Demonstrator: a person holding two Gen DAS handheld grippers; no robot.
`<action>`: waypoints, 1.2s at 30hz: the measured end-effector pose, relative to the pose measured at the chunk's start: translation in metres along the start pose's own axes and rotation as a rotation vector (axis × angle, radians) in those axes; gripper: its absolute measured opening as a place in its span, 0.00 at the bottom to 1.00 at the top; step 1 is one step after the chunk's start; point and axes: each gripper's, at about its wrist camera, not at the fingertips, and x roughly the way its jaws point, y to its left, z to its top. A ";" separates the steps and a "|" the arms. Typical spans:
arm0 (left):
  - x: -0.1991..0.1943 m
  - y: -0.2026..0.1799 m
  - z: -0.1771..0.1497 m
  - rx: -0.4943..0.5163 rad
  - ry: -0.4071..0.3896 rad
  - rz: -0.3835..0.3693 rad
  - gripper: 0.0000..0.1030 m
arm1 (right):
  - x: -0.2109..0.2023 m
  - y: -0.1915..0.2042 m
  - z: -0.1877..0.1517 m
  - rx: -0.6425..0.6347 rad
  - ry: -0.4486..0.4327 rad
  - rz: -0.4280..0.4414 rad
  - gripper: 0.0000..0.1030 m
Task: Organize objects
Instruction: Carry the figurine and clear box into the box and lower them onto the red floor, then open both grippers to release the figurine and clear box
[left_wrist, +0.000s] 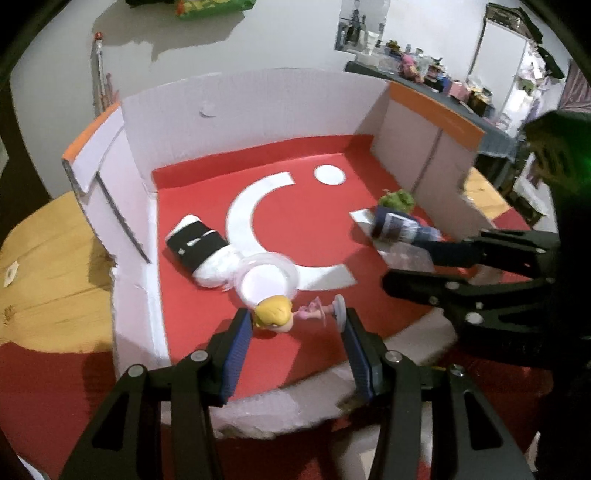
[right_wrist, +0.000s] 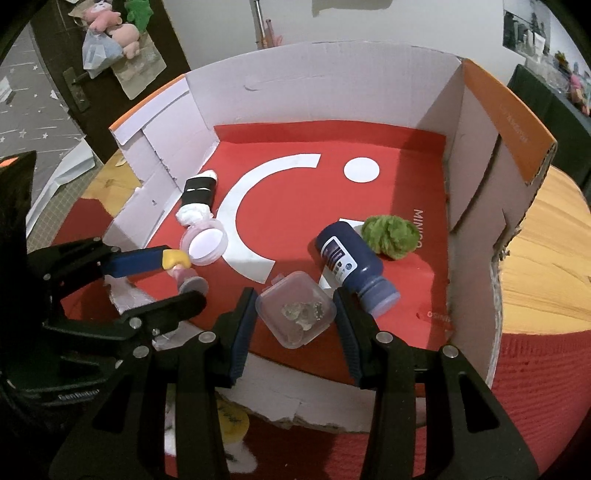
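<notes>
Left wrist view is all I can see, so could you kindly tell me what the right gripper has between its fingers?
Observer: The right gripper straddles a small clear box that holds a few glassy pieces. A gap shows at each pad.
Operator: Thank you. Which way does the blue bottle's cap point?
Observer: The blue bottle lies on its side with the cap toward the camera, just beside the right gripper's outer finger.
Operator: And the green thing behind it?
Observer: It is a fuzzy green ball close by the bottle's base, next to MINISO lettering printed on the red floor.
</notes>
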 end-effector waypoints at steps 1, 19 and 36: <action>0.000 0.001 0.001 -0.002 -0.002 0.005 0.50 | 0.001 0.000 0.000 -0.001 -0.001 -0.002 0.39; 0.022 0.007 0.015 -0.018 -0.017 0.054 0.50 | 0.014 0.000 0.002 -0.030 -0.026 -0.072 0.40; 0.023 0.007 0.013 -0.004 -0.017 0.060 0.59 | 0.014 -0.002 0.001 -0.033 -0.031 -0.070 0.41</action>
